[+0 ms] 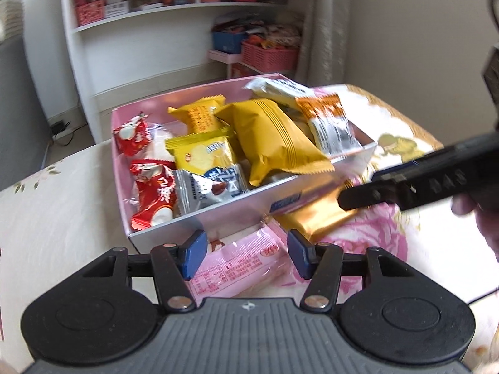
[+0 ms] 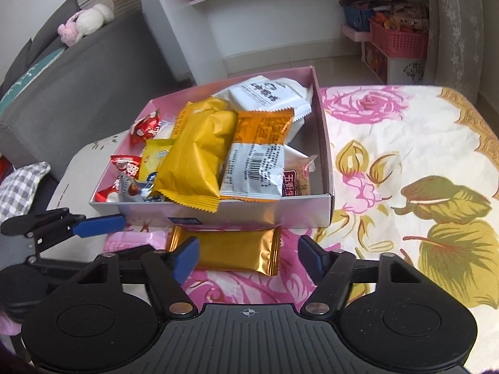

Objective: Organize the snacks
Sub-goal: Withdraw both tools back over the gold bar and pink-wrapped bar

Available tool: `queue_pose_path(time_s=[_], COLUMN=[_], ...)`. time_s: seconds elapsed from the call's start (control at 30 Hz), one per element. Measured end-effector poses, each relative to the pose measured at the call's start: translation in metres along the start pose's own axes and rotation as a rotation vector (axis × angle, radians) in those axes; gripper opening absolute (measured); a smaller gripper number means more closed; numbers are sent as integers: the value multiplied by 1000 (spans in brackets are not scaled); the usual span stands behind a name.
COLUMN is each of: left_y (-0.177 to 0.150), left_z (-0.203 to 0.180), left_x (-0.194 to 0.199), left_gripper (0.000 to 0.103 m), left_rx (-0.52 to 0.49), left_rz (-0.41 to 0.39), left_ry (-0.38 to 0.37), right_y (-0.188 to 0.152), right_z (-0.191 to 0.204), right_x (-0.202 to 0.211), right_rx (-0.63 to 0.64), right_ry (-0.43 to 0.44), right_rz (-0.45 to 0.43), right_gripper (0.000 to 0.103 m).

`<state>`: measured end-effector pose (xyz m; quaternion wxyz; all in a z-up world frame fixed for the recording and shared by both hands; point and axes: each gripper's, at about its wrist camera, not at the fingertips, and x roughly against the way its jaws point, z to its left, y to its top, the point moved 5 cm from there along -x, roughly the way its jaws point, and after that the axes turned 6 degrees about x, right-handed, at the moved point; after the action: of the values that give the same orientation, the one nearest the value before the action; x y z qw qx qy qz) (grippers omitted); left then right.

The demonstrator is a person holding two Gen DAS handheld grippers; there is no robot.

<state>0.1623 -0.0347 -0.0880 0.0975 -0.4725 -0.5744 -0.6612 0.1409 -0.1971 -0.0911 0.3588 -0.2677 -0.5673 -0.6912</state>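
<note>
A pink box (image 1: 199, 221) (image 2: 265, 215) holds several snack packs, among them a big yellow bag (image 1: 274, 137) (image 2: 196, 159). In front of it, on the floral cloth, lie a pink packet (image 1: 240, 265) (image 2: 137, 238) and a gold packet (image 1: 321, 215) (image 2: 230, 252). My left gripper (image 1: 246, 255) is open, its blue pads flanking the flat pink packet. My right gripper (image 2: 249, 258) is open low over the gold packet, with a gap at the right pad. One of its black fingers (image 1: 368, 194) reaches in from the right in the left wrist view.
The table wears a cloth with pink roses (image 2: 368, 103). A white shelf (image 1: 174, 9) stands behind, with a pink basket (image 2: 399, 42) of snacks on the floor. A grey sofa (image 2: 78, 78) with a plush toy (image 2: 90, 21) is at the left. A hand (image 1: 489, 227) is at the right edge.
</note>
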Motion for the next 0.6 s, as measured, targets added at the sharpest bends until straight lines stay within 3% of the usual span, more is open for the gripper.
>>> queue_pose_path(time_s=[0.07, 0.27, 0.6], left_y=[-3, -13, -43], left_z=[-1, 0, -1], left_x=[-4, 0, 18], left_gripper=[54, 54, 56], left_rx=[-11, 30, -9], left_rz=[34, 103, 168], left_ry=[-18, -45, 49], right_y=[-1, -6, -32], right_z=[-4, -6, 24], right_x=[-6, -9, 7], right_rx=[-28, -45, 93], right_ry=[24, 39, 117], right_rz=[10, 35, 124], right_gripper=[46, 28, 26])
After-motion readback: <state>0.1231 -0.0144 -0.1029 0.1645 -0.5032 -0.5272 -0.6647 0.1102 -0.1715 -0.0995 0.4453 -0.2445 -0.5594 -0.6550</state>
